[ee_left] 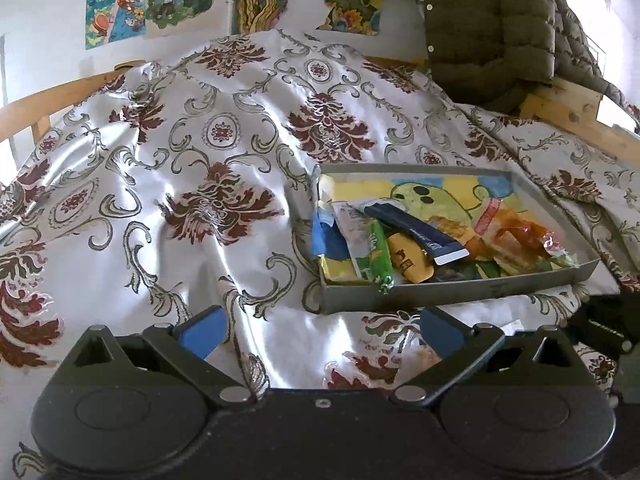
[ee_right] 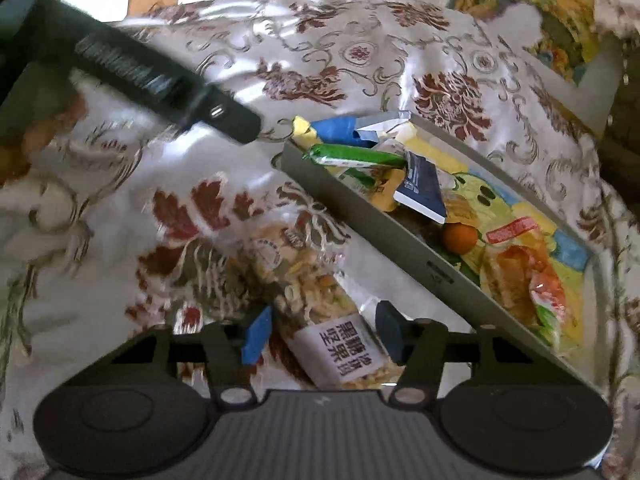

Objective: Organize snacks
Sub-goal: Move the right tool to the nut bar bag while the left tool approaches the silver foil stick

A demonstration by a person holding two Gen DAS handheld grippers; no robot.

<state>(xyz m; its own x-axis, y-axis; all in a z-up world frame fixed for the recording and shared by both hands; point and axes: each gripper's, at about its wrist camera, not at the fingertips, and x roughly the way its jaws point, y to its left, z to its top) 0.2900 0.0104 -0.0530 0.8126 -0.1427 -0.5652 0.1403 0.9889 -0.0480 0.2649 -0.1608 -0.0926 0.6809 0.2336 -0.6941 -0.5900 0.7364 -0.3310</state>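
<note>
A grey tray point(ee_left: 452, 294) lies on the patterned bedspread and holds several snack packets: a green stick point(ee_left: 379, 254), a dark blue packet point(ee_left: 416, 230) and an orange wrapper point(ee_left: 516, 236). The tray point(ee_right: 384, 224) also shows in the right wrist view. My left gripper point(ee_left: 320, 330) is open and empty, just short of the tray's near wall. My right gripper point(ee_right: 322, 336) is open around a clear nut bar packet with a white label point(ee_right: 320, 312) that lies on the bedspread beside the tray. Whether its pads touch the packet I cannot tell.
The floral satin bedspread point(ee_left: 200, 160) covers the bed. A wooden bed rail point(ee_left: 576, 116) and an olive quilted jacket point(ee_left: 492, 20) stand behind the tray. Posters hang on the wall. The left gripper's black body point(ee_right: 160, 76) crosses the right wrist view at upper left.
</note>
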